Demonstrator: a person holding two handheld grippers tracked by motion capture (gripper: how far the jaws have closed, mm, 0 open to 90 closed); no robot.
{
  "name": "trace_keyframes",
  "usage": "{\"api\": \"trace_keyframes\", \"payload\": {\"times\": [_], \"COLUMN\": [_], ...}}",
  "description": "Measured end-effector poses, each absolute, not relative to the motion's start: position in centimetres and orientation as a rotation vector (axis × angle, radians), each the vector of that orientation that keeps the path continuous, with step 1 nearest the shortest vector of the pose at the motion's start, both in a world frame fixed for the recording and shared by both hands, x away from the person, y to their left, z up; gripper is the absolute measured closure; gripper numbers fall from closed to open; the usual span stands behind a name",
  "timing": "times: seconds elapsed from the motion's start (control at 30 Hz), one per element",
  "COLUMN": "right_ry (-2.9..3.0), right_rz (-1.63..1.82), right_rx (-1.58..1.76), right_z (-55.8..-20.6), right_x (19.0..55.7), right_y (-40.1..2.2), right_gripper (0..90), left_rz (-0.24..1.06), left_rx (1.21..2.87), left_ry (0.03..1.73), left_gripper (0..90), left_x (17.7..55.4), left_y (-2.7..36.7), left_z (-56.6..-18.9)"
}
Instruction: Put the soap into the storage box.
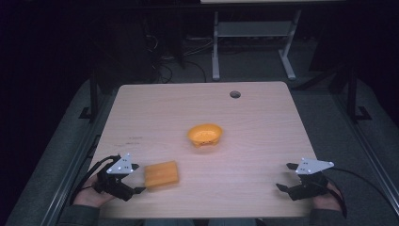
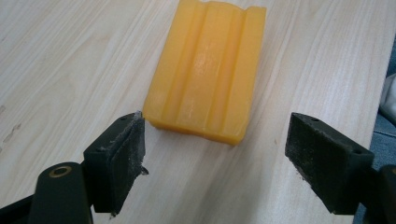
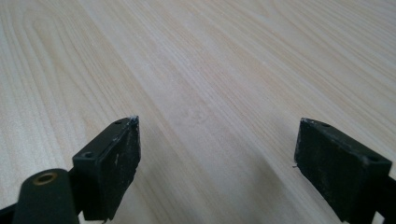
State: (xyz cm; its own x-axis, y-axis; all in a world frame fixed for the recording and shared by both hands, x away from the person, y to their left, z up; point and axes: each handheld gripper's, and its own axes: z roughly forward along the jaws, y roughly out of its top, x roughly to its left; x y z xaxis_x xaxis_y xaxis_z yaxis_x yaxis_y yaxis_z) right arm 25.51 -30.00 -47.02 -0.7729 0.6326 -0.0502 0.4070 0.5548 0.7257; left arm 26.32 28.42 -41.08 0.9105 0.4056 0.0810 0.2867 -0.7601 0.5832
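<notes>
Sponge [image 2: 205, 70] lay flat on bench [image 1: 263, 141] just ahead of left tongs [image 2: 215, 154], jaws spread and empty, right tongs [image 3: 217, 158] spread too over bare bench; looked soft, light, ridged, so best pinched across its long sides.

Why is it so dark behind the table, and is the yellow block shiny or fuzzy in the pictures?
High view: light falls on the table, the room behind stays nearly black, and the block and bowl look a little soft. Left gripper view: the block is sharp, with a pale sheen along its middle ridge. Right gripper view: the wood grain is soft, with a faint glare patch.
</notes>
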Motion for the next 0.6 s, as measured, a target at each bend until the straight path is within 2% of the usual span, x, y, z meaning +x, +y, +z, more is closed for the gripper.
{"api": "trace_keyframes", "payload": {"times": [0.6], "right_ry": [2.485], "right_rz": [1.058], "right_rx": [0.844], "right_z": [-46.9], "right_x": [25.4], "right_y": [-29.8], "right_gripper": [14.0], "left_rz": [0.243], "left_rx": [2.521], "left_ry": [0.454], "left_gripper": [18.5], "left_x": [27.5], "left_y": [26.4], "left_z": [-41.1]}}
